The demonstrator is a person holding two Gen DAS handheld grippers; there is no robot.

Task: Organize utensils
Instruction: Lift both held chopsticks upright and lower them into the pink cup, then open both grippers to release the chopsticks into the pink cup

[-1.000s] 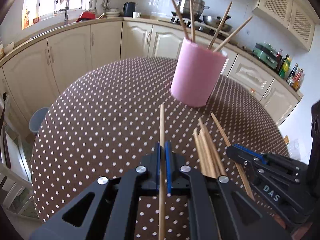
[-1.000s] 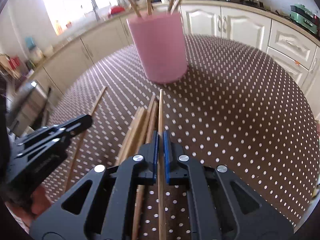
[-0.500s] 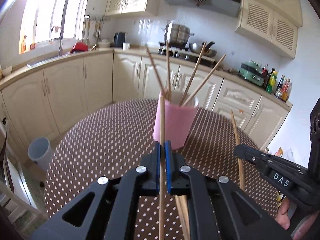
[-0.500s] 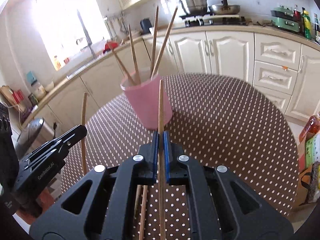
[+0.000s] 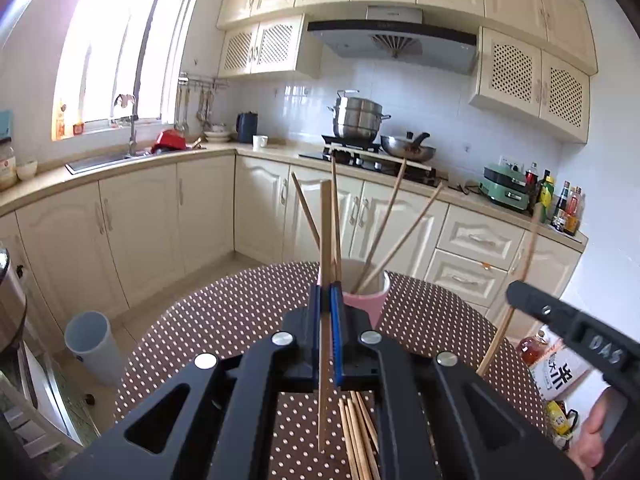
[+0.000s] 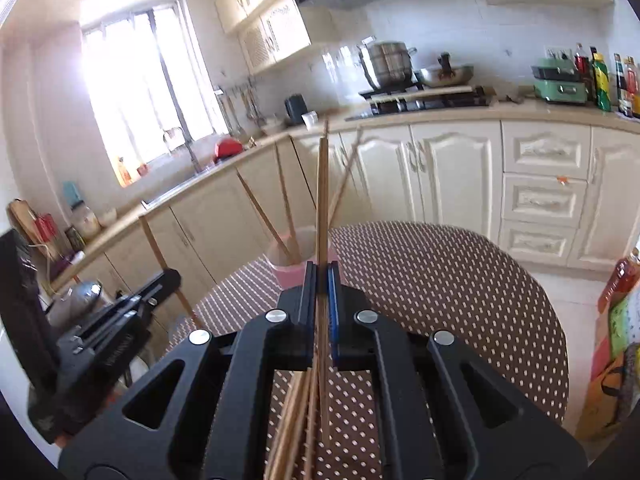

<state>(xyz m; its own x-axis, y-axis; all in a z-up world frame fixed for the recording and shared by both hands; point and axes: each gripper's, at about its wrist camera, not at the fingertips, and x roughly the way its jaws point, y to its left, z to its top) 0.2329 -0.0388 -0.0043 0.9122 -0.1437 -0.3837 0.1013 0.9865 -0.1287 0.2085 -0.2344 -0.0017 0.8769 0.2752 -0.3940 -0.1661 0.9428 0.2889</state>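
Left tool (image 5: 327,300) and right tool (image 6: 321,280) each clamp one chopstick (image 5: 325,232), hiding the pink cup's (image 5: 370,300) base; loose chopsticks (image 5: 356,432) on the surface (image 5: 224,320) run out of frame.

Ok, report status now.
Left gripper shut on a chopstick; right gripper likewise. Pink cup ahead, four sticks in. Loose chopsticks below.

A stacked steel steamer pot (image 5: 357,118) stands centre frame; a pale grey plastic bin (image 5: 90,346) sits lower left on the floor.
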